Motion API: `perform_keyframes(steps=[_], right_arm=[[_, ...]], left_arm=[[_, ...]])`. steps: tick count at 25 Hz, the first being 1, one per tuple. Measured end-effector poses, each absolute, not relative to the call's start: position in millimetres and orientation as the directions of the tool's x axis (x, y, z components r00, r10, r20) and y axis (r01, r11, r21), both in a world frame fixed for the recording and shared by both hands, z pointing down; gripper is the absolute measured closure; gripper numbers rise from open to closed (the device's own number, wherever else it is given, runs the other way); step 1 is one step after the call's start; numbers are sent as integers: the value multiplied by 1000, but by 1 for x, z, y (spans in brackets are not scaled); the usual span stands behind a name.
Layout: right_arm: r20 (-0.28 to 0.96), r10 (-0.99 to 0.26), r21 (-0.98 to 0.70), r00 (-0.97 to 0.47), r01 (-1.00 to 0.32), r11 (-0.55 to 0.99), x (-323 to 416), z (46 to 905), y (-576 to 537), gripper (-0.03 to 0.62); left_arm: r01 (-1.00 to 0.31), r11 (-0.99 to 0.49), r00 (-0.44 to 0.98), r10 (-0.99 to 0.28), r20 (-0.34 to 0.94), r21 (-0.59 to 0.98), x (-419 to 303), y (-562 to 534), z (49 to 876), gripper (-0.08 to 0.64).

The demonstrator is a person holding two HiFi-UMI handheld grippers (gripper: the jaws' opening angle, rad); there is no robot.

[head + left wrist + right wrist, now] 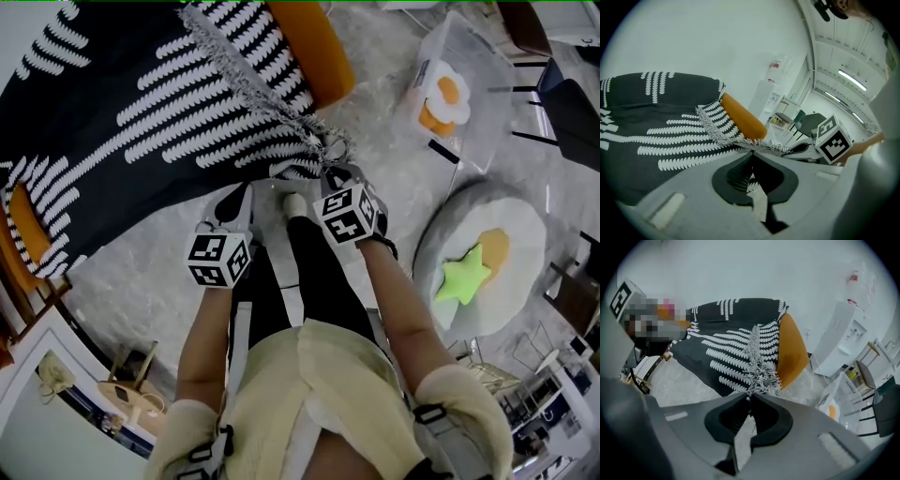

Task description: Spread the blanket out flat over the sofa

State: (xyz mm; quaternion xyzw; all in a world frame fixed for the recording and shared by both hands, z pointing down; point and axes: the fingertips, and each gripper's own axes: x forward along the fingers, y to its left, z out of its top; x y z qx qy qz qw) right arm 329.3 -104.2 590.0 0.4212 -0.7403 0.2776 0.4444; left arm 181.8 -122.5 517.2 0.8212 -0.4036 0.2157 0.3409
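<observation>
Blanket (pixel 141 103) fringe — clamped in both jaws

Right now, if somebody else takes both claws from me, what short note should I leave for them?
Left claw: shut on the fringed edge of the blanket.
Right claw: shut on the same fringe, close beside the left.
Blanket lies over most of the orange sofa; one end of the sofa is bare.
Done: blanket on sofa, edge gripped.
Left: probably draw the edge apart, cover the bare end, release.
</observation>
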Motion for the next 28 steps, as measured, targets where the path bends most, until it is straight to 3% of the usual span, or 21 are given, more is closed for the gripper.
perform_keyframes(steps=[6, 10, 14, 28], right_arm=[[888, -337, -105, -312, -853, 512, 303, 594, -88, 569], [889, -296, -158, -350, -841, 518, 282, 596, -71, 500], [892, -284, -171, -351, -845, 507, 267, 590, -55, 500], [816, -468, -126, -339, -895, 428, 241, 508, -74, 514]], left_arm=[[-810, -439, 582, -517, 628, 389, 173, -123, 518, 555], [-805, -450, 587, -515, 625, 386, 162, -123, 518, 555], [-806, -451, 587, -517, 623, 384, 144, -118, 510, 555], [-834, -428, 550, -604, 577, 348, 70, -107, 457, 555]])
